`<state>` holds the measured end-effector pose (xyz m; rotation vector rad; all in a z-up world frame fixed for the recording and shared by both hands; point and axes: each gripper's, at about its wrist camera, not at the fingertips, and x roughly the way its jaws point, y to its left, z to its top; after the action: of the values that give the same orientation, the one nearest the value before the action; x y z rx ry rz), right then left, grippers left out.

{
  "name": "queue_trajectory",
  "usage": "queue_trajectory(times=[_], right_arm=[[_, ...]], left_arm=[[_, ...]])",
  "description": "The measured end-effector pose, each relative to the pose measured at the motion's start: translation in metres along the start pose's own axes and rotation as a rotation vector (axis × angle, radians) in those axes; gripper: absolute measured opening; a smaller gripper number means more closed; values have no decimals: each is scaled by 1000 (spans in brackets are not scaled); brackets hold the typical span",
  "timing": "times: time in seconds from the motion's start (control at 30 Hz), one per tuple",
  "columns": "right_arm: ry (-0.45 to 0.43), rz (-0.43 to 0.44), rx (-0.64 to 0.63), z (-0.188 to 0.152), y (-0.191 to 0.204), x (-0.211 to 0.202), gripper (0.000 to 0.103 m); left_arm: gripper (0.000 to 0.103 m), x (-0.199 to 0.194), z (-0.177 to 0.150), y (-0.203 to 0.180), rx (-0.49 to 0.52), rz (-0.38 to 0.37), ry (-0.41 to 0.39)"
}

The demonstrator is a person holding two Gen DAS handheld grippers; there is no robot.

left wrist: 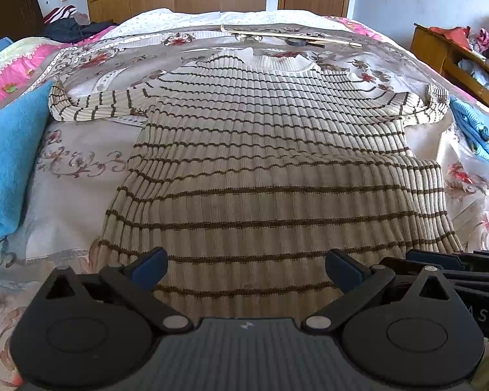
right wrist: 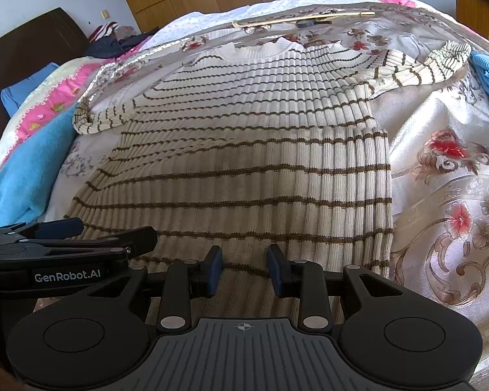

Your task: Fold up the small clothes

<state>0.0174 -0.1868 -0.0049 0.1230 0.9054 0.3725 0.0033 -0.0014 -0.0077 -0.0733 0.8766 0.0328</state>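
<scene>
A cream ribbed sweater with brown stripes (left wrist: 260,150) lies flat on the bed, collar at the far end, both sleeves spread out sideways. Its near part lies as a second layer on the body. It also shows in the right wrist view (right wrist: 244,150). My left gripper (left wrist: 246,268) is wide open and empty, just above the sweater's near edge. My right gripper (right wrist: 244,272) is open with a narrower gap, empty, over the near edge beside the left one. The left gripper shows in the right wrist view (right wrist: 81,238).
The bed has a floral cover (right wrist: 446,195). A blue towel (left wrist: 6,163) lies left of the sweater and a blue knit garment (left wrist: 476,130) to the right. A thin stick (left wrist: 293,36) and a dark object lie beyond the collar. A wooden shelf (left wrist: 453,52) stands on the right.
</scene>
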Motion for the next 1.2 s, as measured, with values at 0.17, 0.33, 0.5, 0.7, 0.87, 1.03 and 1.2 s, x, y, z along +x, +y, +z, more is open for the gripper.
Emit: queue_trajectory(times=[0.17,0.33,0.5,0.7,0.87,1.03,1.2], right_arm=[[2,-1,0,-3,-1,4,31],[2,-1,1,-3,-1,4,31],[-11,-2,1,-2,-1,2,31],[-47,0,20,8,-4,-9,31],[-93,6,65,25,-19,-19,31],[-150,-44,138,59,-59,-24,31],[-217,-143,248,108,-120,-19,31]], left_arm=[[103,0,0,1,-4,-4,8],[103,1,0,1,-12,-12,17],[103,-2,2,0,-10,-22,0],[103,-7,15,-7,15,-57,-23],[103,-6,40,-21,52,-92,-51],[103,3,73,-43,84,-139,-82],[103,24,100,-72,112,-189,-91]])
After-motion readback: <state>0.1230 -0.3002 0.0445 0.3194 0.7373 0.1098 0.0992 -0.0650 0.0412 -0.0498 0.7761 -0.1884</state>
